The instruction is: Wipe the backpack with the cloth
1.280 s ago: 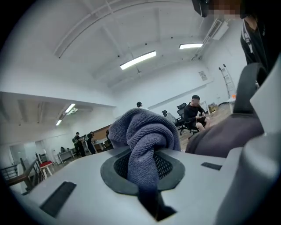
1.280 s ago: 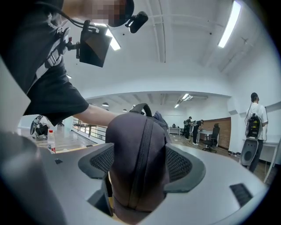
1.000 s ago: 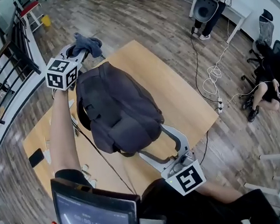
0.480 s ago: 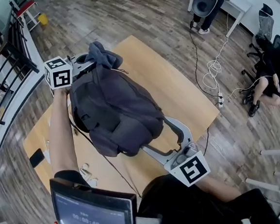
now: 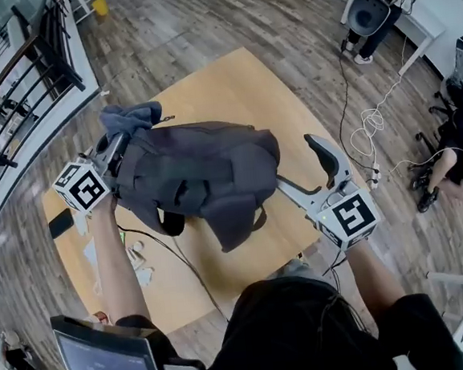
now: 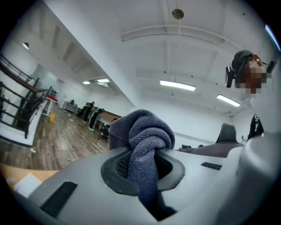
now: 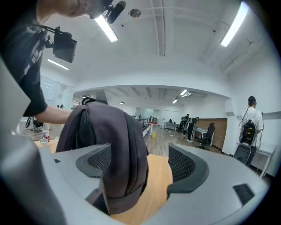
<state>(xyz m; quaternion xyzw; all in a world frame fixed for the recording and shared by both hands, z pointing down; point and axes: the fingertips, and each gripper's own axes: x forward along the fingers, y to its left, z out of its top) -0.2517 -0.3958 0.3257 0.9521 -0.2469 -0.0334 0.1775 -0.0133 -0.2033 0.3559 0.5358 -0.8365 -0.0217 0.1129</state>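
Over the wood floor [image 5: 225, 19] stands a light wooden table [image 5: 231, 83], seen from above in the head view. The dark grey backpack [image 5: 206, 174] stretches sideways above the table top btwn the two grippers, one flap hanging down toward the near edge. Can't tell if it touches the table.

The right gripper [image 5: 298, 166] is at the bag's right end w/ its marker cube [image 5: 349, 217] toward the person. In the right gripper view its jaws [image 7: 142, 162] stand wide apart. A fold of the backpack [image 7: 109, 145] hangs in the gap, against the left-hand pad only, w/ bare table showing beside the other pad.

The left gripper [image 5: 119, 143] is at the bag's left end, its marker cube [image 5: 81, 188] just beside the bag. In the left gripper view its jaws [image 6: 142, 167] are pinched tight on the cloth [image 6: 145, 136], a blue-grey towel bunched into a knot above the pads. In the head view the cloth [image 5: 131, 116] sits at the bag's upper left corner, touching it.

Small stuff: a black phone [image 5: 59, 223] near the table's left edge, a thin black cable [image 5: 173, 258] across the top, a white cable [image 5: 364, 140] coiled on the floor at right.
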